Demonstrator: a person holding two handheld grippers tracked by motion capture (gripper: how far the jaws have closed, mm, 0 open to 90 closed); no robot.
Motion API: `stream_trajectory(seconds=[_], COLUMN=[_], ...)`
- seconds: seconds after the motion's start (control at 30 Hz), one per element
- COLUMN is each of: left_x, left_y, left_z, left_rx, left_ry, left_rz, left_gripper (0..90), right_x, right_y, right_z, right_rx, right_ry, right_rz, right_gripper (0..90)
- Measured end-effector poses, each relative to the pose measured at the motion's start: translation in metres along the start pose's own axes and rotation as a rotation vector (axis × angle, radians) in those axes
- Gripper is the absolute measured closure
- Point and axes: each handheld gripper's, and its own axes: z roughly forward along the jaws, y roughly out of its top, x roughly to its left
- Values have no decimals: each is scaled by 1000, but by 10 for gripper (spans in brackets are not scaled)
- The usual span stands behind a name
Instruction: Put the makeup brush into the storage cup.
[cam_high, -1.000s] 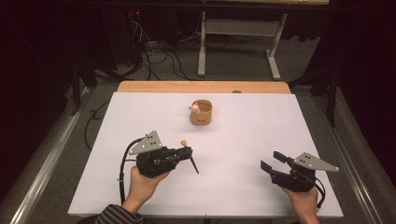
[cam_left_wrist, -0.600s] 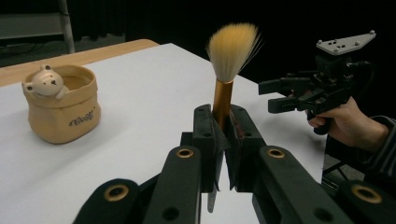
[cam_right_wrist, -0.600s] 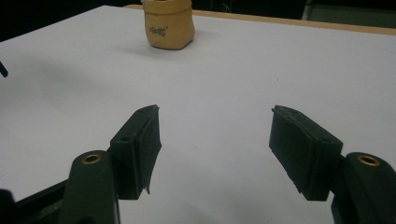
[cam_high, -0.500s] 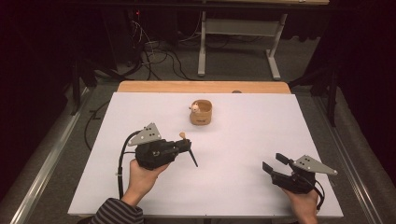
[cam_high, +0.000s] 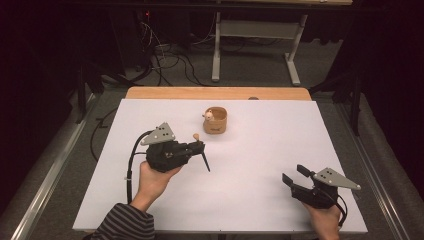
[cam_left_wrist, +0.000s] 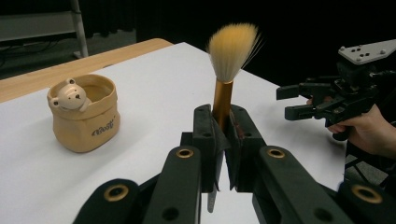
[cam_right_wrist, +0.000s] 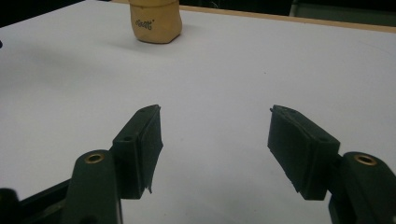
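Left gripper view has the left gripper (cam_left_wrist: 223, 135) clamped on the gold handle of a makeup brush (cam_left_wrist: 229, 65), bristles up and clear of the jaws, with the bear-faced pot (cam_left_wrist: 84, 114) a little way ahead on the white tabletop (cam_left_wrist: 154, 84). My guess is the brush is meant for that pot, so the thing to get right is lining the handle's free end over the open mouth and coming down straight, easing past the little bear head on the rim before letting go. From the high view the brush (cam_high: 200, 150) sits crosswise in the grip, above the tabletop and near the pot (cam_high: 215, 120) but not over it, so the wrist would need to turn first. The right gripper (cam_high: 295, 176) waits well apart at the near right corner, jaws apart and holding nothing, out of the path. Nothing else lies between brush and pot; beyond the table's far edge are cables (cam_high: 170, 57) and a desk frame (cam_high: 255, 40).
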Motion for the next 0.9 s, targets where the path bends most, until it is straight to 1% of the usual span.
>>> stream_trajectory(seconds=[0.1, 0.43, 0.63, 0.73, 0.87, 0.9], left_x=[2, 14, 18, 19, 22, 24], left_y=[3, 15, 21, 24, 29, 31], left_z=[2, 14, 19, 22, 25, 26], left_rx=[7, 37, 33, 31, 43, 45], left_ry=[8, 26, 33, 40, 48, 47], left_rz=[8, 10, 10, 12, 13, 8], left_gripper=[838, 837, 838, 838, 838, 838], right_x=[0, -1, -1, -1, -2, -2], right_y=[0, 0, -1, 0, -1, -1], right_z=[0, -1, 0, 0, -1, -1], right_rx=[2, -3, 6, -1, -5, -5], right_ry=[-4, -3, 2, 1, -1, 0], right_rz=[-1, 5, 8, 4, 14, 15], right_gripper=[372, 372, 372, 374, 375, 375])
